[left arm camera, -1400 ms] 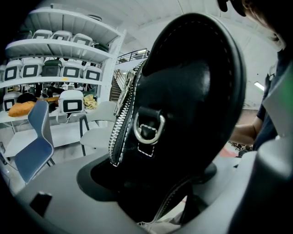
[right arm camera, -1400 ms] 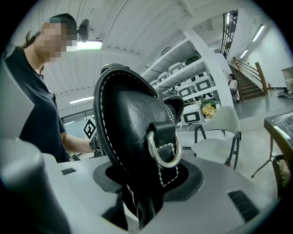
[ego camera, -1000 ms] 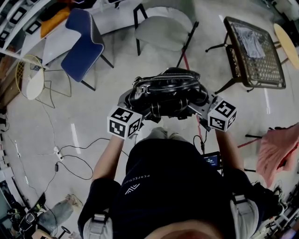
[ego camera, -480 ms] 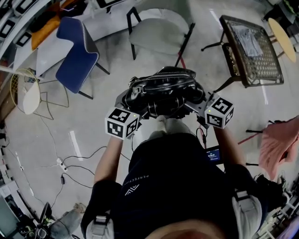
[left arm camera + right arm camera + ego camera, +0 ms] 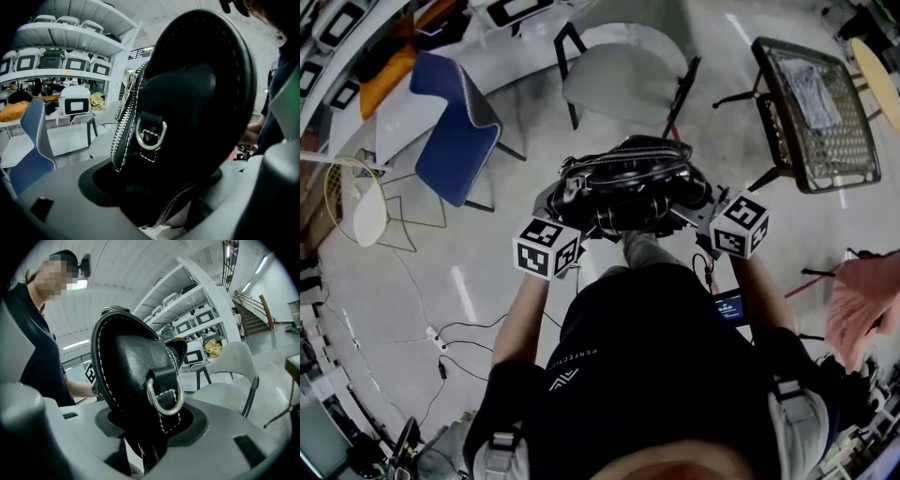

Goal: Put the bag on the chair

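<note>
between both grippers, black leather bag [image 5: 630, 183] with white stitching, silver d-rings.

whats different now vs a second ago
The person has walked forward carrying the bag: in the head view the grey chair now looks nearer, and the blue chair has slid down the picture. Nothing was picked up or let go. The left tool and right tool stay clamped on the bag's two ends.

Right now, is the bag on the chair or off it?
Off. The bag hangs between the left gripper and right gripper, short of the grey chair.
</note>
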Tool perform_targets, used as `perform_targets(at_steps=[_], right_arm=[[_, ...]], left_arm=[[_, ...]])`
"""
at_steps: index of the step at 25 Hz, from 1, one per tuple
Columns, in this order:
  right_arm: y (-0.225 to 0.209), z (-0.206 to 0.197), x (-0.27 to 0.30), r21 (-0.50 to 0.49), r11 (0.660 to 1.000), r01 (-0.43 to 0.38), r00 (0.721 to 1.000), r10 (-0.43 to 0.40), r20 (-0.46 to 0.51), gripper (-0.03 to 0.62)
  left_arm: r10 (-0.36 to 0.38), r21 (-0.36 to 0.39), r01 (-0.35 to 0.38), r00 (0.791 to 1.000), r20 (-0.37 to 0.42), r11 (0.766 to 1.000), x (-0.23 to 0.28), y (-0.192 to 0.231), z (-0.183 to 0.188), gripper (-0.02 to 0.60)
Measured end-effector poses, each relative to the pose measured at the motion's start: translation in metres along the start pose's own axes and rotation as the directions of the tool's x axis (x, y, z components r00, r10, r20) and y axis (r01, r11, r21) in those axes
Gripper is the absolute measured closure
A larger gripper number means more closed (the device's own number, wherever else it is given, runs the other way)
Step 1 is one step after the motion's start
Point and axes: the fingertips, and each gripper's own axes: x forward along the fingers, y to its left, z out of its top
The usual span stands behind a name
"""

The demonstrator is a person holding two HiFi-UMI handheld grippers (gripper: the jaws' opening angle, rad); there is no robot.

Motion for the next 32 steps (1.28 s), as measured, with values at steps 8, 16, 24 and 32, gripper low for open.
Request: perform_targets(at_steps=[8,16,24,32], right_arm=[[-0.057,0.028,0.032,0.009,1.000,-0.014,1.000,0.014,0.001,0.384],[-0.104,0.053,0.049,0.031,1.000,-0.006,1.000,0.005,0.024,0.384],[-0.131,0.072,0.062,0.048,0.997,0.053,0.998,-0.055,0.044,0.384],[-0.159,0.089,0.087,0.107,0.979,0.173,0.981,-0.181,0.067,0.384]], left_arm=[[0.010,-0.008,-0.010,1.000,-0.021,1.000,0.036,0.050,0.033,0.158],[0.008,0.020,-0.007,0.999,-0.039,1.000,0.069,0.084,0.068,0.157],[-0.040,0.045,0.043,0.997,-0.059,0.998,0.090,0.111,0.093,0.158],[-0.142,0.082,0.150,0.985,-0.100,0.985,0.116,0.151,0.114,0.158]])
